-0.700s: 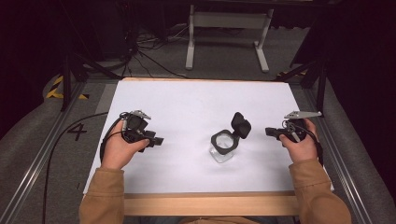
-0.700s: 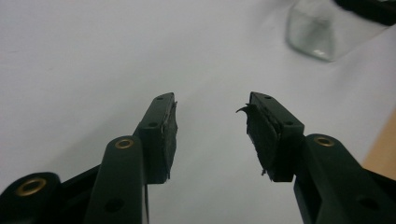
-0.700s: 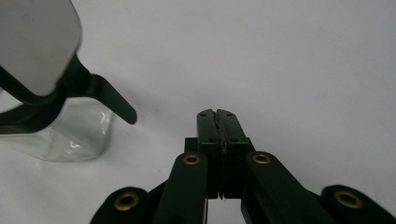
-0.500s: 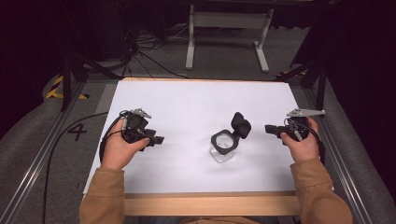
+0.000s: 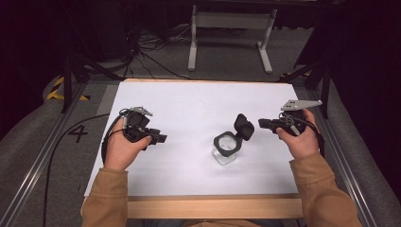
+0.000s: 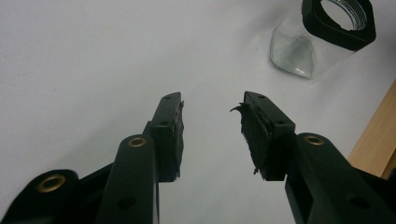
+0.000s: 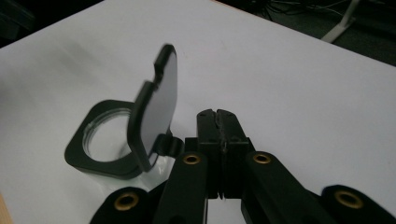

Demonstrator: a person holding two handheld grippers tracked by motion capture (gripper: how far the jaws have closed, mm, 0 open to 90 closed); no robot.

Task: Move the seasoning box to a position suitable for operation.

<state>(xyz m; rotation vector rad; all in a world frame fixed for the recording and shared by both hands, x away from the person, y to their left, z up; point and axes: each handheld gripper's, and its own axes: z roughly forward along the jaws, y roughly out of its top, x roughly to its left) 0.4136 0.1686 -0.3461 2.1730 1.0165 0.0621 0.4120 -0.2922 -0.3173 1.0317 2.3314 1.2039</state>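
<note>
White worktop [image 5: 189, 101]: jar [image 5: 226, 150] nr front edge, lid up; your right gripper [image 5: 263, 124] clenched, empty, nearer; left gripper [image 5: 161, 138] released.

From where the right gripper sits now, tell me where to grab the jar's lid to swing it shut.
Grip the lid by its free upper edge, at the small tab, coming from the right gripper's side. The lid stands open, hinged to the black collar of the glass jar, so that tip likely gives the most leverage. The jaws are shut and would need opening first.
</note>
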